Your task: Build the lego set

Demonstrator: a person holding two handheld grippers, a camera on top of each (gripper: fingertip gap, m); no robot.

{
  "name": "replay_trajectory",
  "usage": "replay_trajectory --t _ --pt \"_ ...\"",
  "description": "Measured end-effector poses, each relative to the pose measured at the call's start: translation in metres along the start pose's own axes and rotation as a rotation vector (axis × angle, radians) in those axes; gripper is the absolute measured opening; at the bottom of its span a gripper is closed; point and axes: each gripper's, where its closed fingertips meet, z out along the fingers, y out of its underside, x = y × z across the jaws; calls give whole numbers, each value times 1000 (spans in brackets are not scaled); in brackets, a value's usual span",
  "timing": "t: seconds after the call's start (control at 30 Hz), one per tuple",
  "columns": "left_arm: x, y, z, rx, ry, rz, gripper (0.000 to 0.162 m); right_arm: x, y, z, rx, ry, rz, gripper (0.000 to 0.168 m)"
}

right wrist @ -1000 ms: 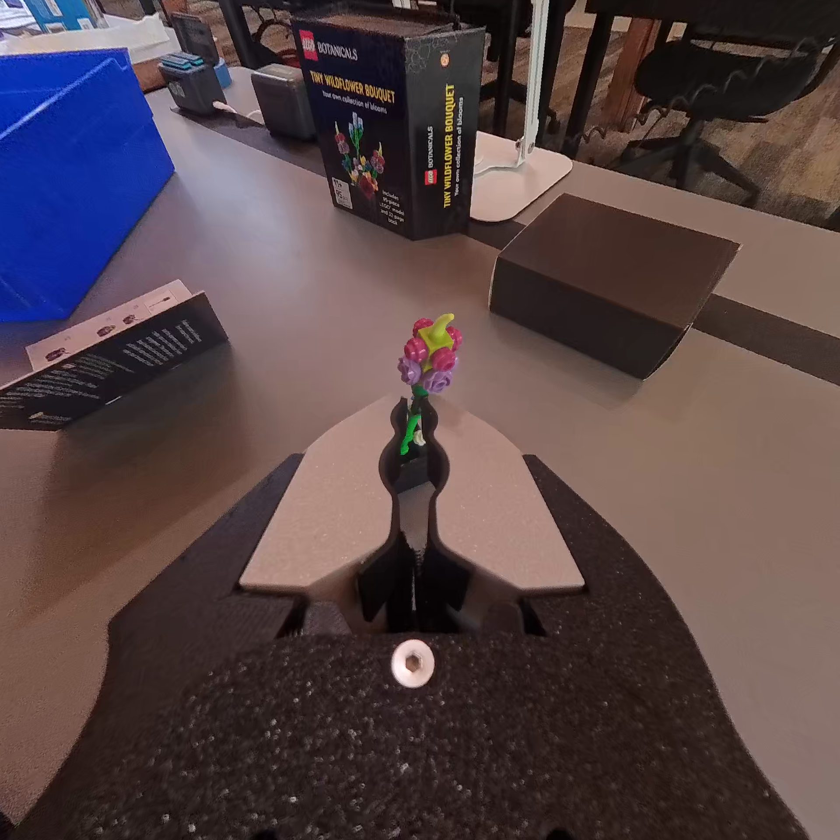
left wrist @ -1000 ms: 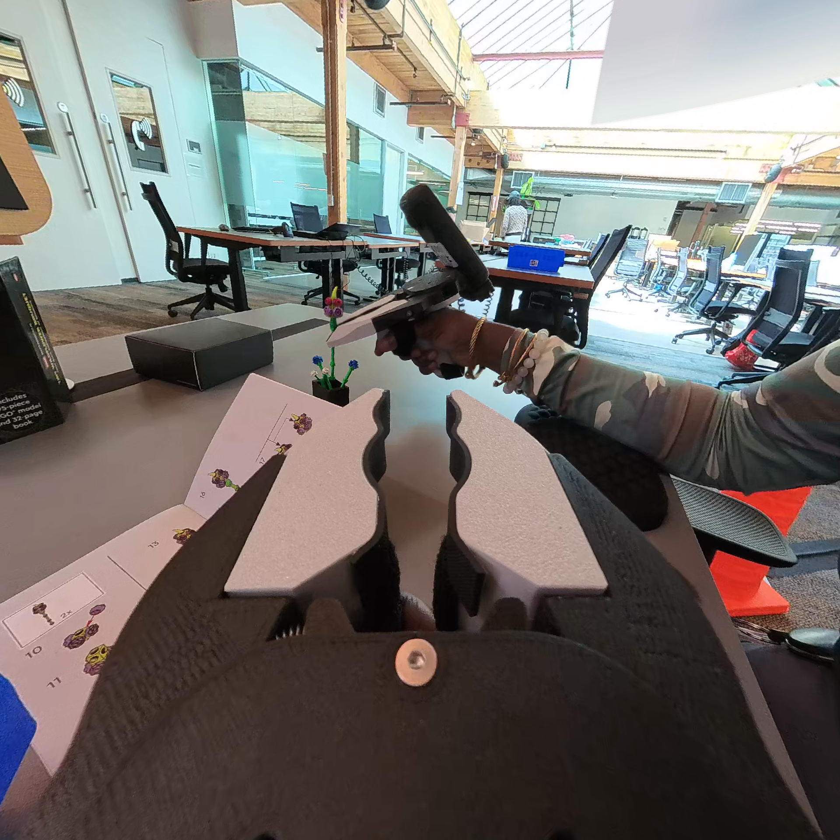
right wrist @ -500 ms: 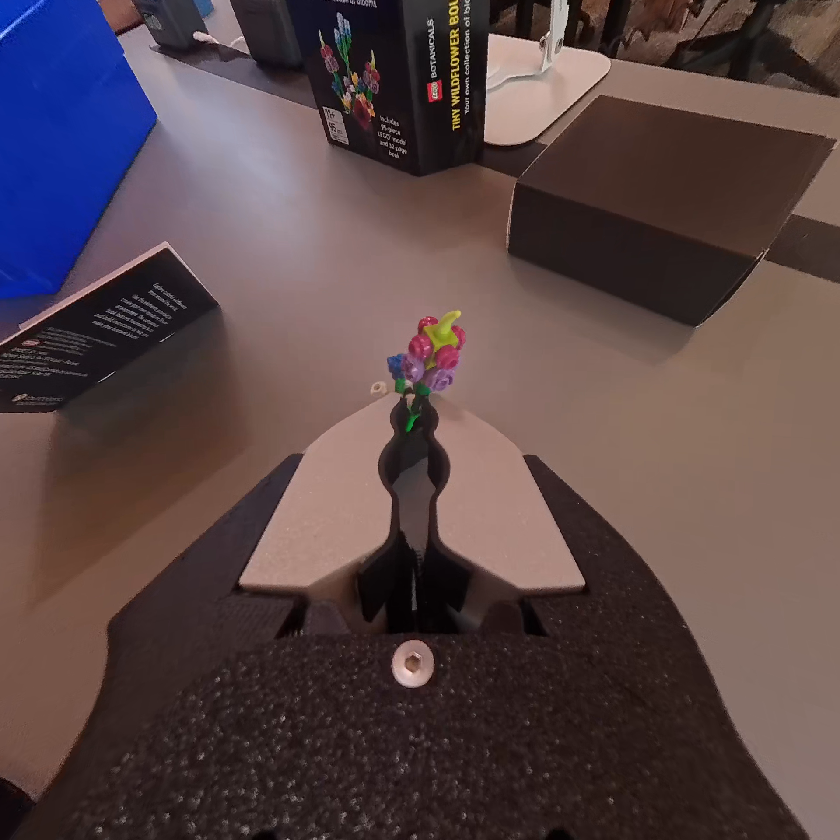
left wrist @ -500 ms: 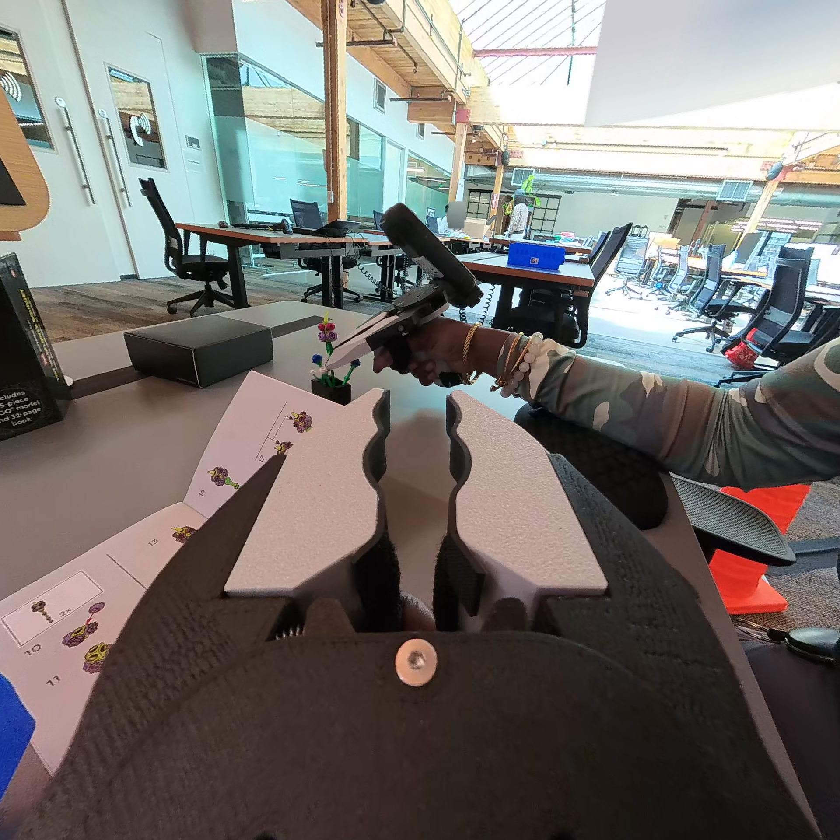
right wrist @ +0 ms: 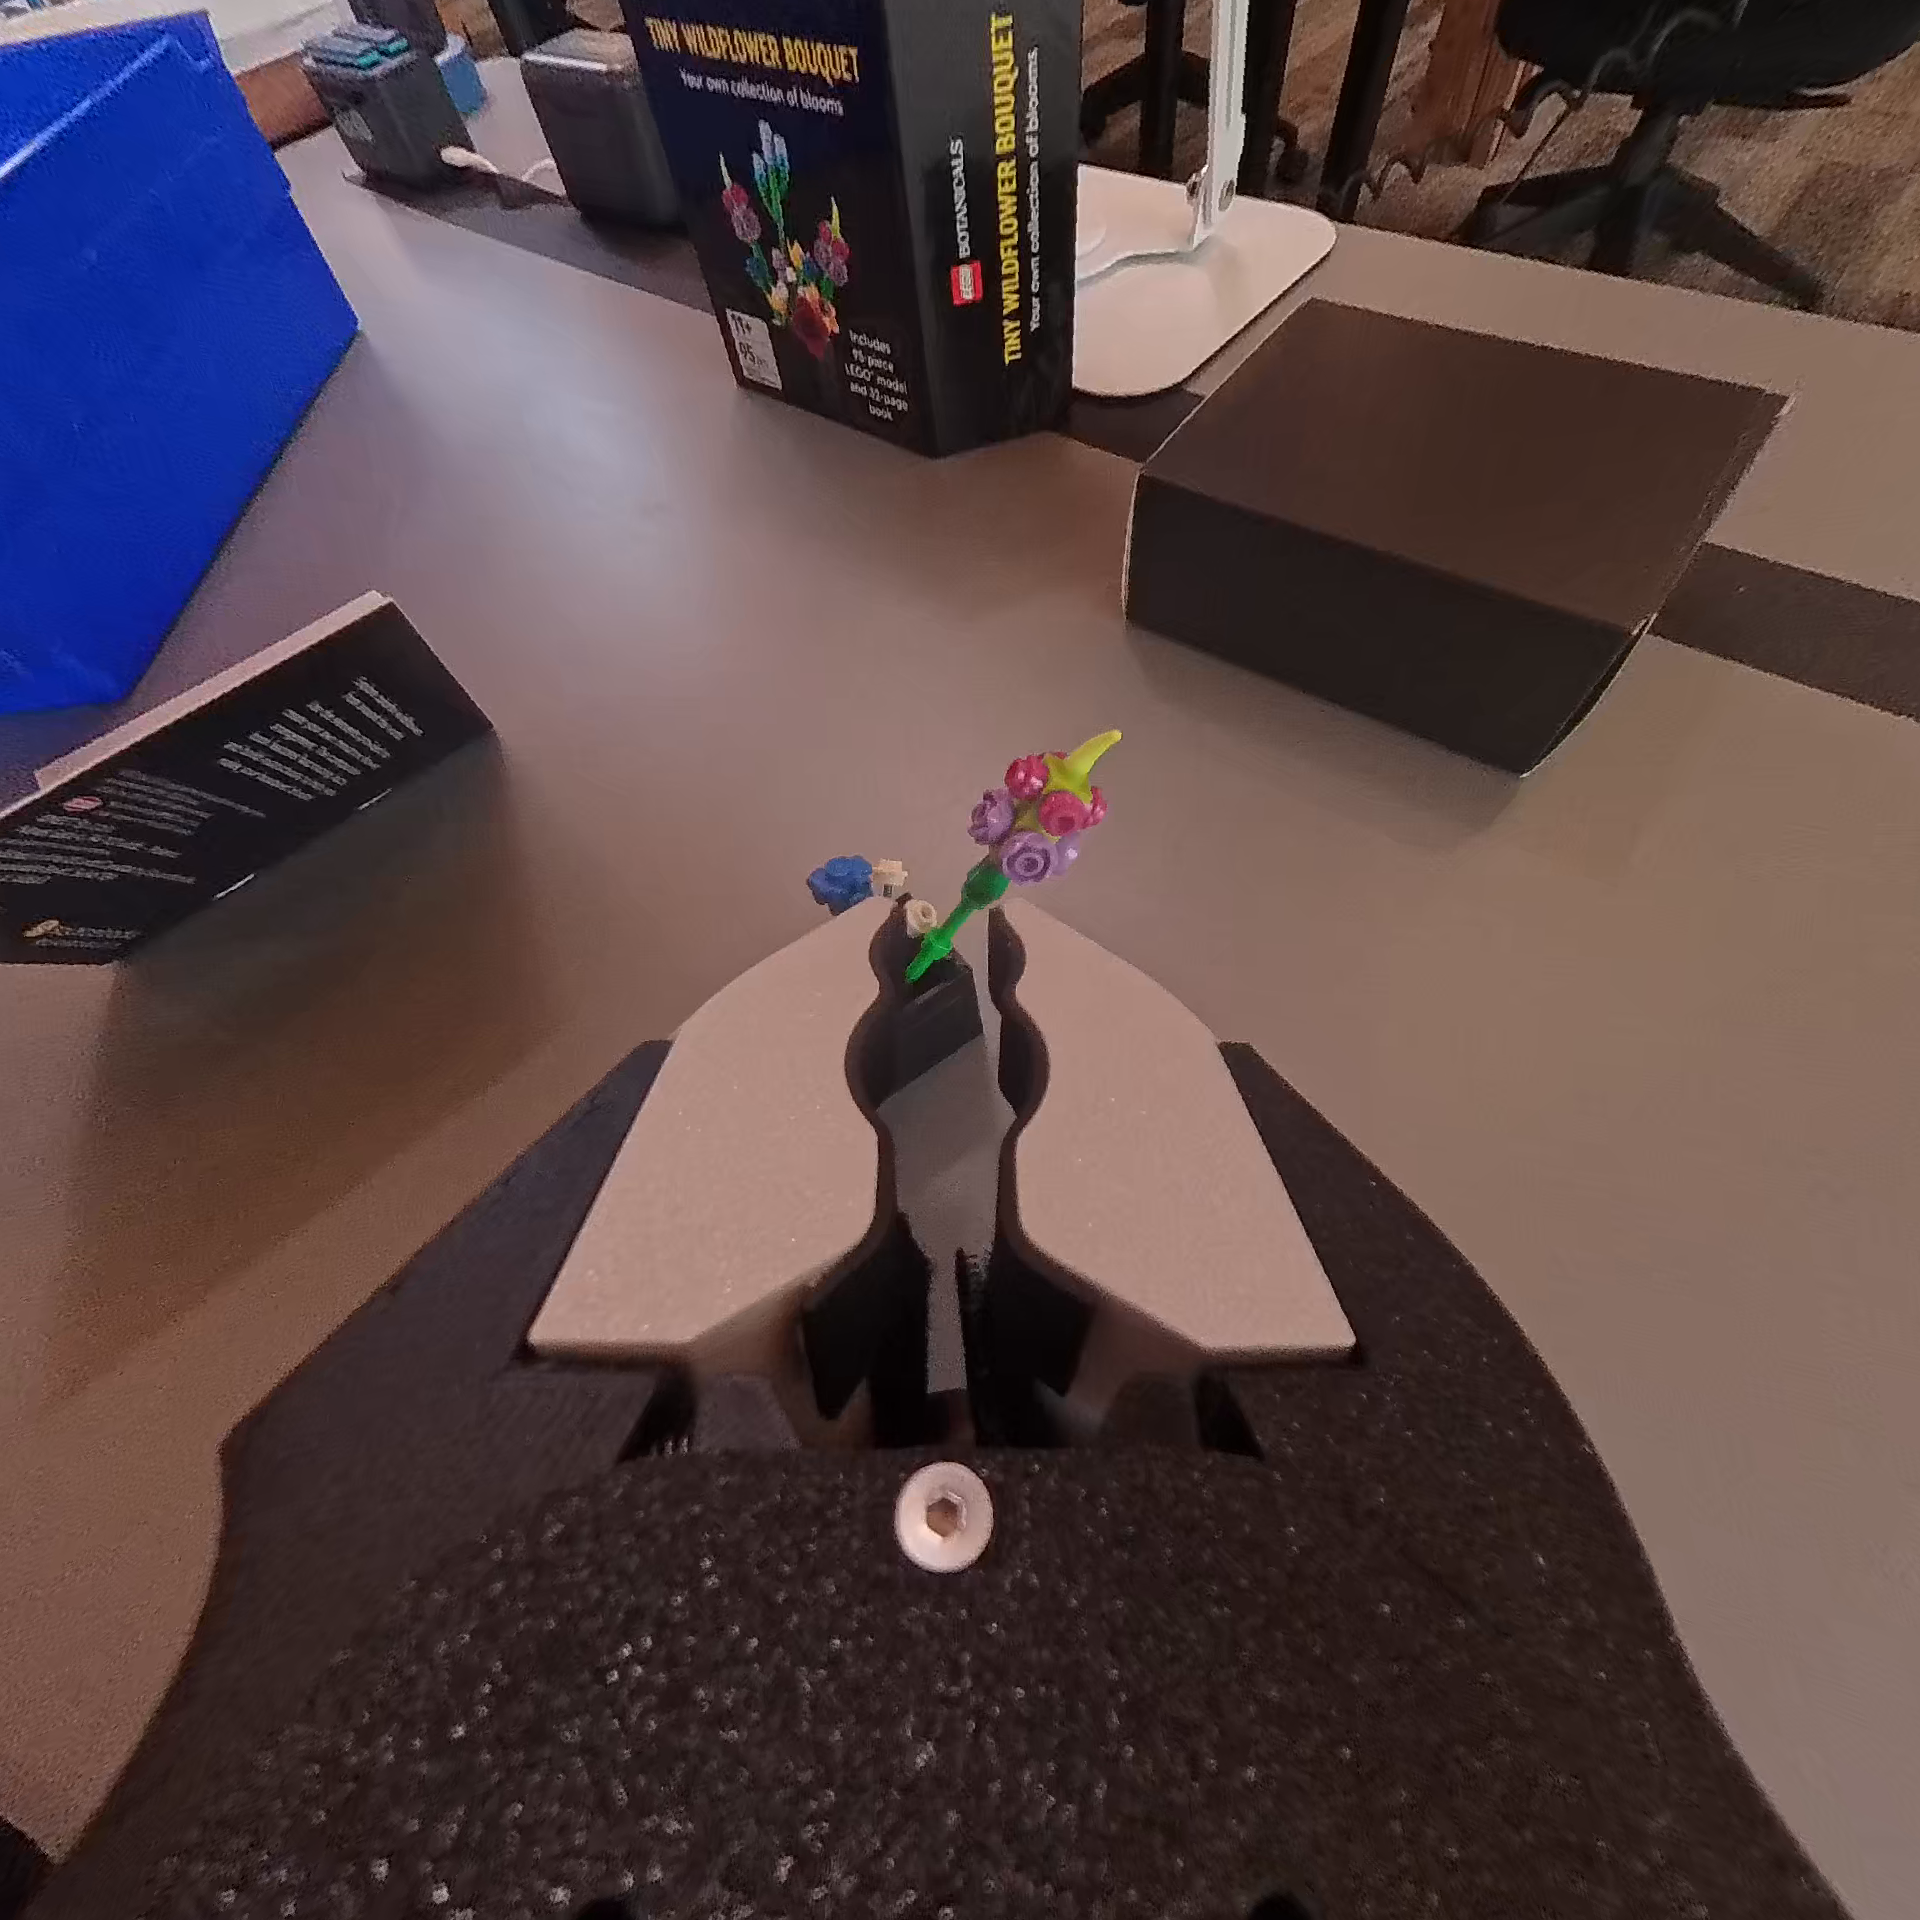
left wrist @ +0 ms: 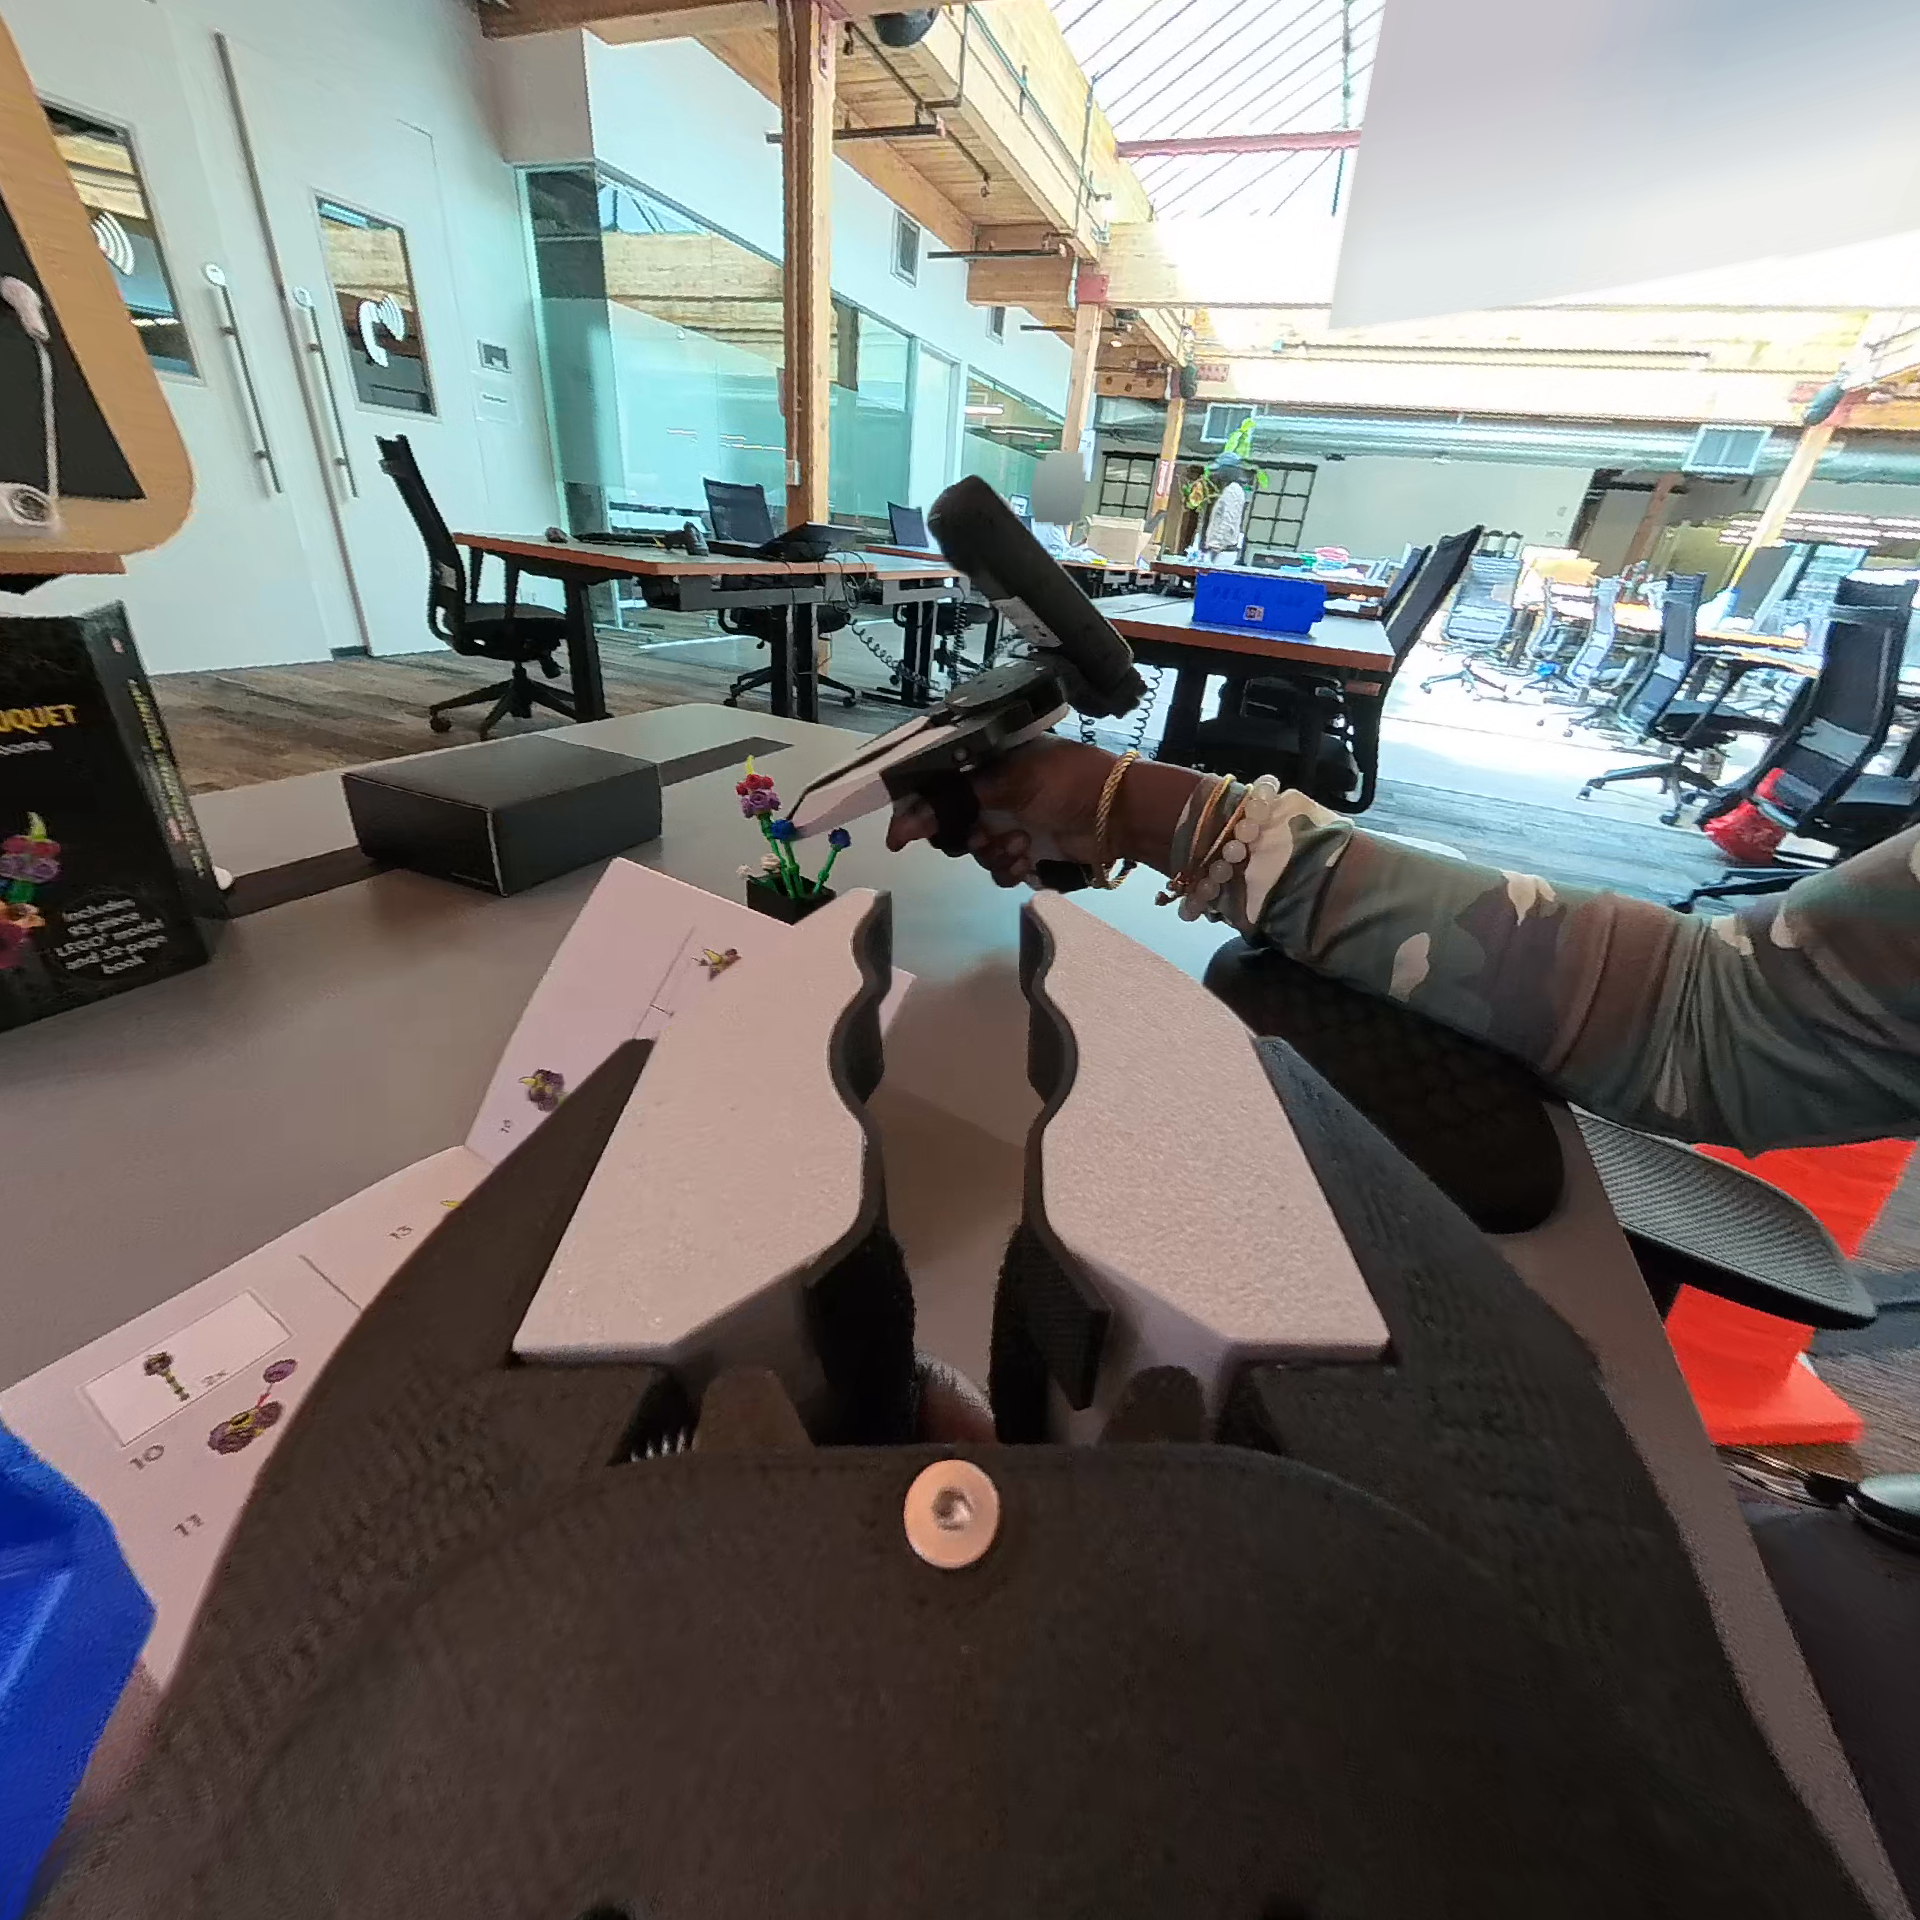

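Note:
A small black lego base stands on the grey table with several short blue and white flowers in it. A green stem topped with a pink, purple and lime flower head rises from the base and leans right. My right gripper is around the stem, its jaws a little apart. The left wrist view shows it over the base. My left gripper is open and empty, above the open instruction booklet.
The set's dark box stands at the back. A flat black box lies to the right and a blue bin to the left. A white stand foot is behind. A black chair is at the table's edge. My right fingertips sit around 25 cm from my left ones.
My right gripper has come down with the flower stem onto the black base. Its jaws have parted a little and the stem now leans right. My left gripper has barely moved.

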Motion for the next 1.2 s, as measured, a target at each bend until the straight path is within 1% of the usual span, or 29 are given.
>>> replay_trajectory --t 0.2,0.4,0.47,0.57,0.63,0.7,0.77,0.8,0.87,0.93,1.0,1.07,1.17,1.2 --pt "-9 -9 -6 43 -57 22 23 0 -8 -8 57 -10 25 16" --pt "-22 -19 -14 96 -130 14 22 4 -14 -13 97 15 14 16" --pt "-27 -28 -20 131 -165 11 22 6 -24 -19 165 38 -7 17" --pt "-34 -42 -32 182 -193 -8 22 6 -49 -36 334 59 -48 23" --pt "-40 -44 -40 166 -212 -30 22 2 -63 -49 440 58 -67 25" --pt "-42 -36 -43 95 -193 -89 22 -4 -73 -61 499 53 -78 26" --pt "-27 -23 -43 -60 -101 -137 22 -14 -75 -69 504 42 -77 28" --pt "-22 -19 -47 -133 -95 -119 22 -22 -74 -72 497 32 -72 28" --pt "-22 -21 -62 -236 -162 0 22 -42 -68 -76 481 6 -70 28" --pt "-28 -32 -85 -311 -236 101 22 -66 -57 -75 476 -37 -90 28" --pt "-31 -42 -110 -399 -251 113 22 -87 -42 -70 448 -81 -112 28" --pt "-40 -44 -135 -525 -257 99 22 -103 -28 -66 410 -127 -129 27" --pt "-79 -34 -169 -788 -338 152 24 -113 -15 -66 384 -166 -117 27" --pt "-94 -33 -174 -844 -360 177 27 -114 -14 -67 387 -174 -104 28"
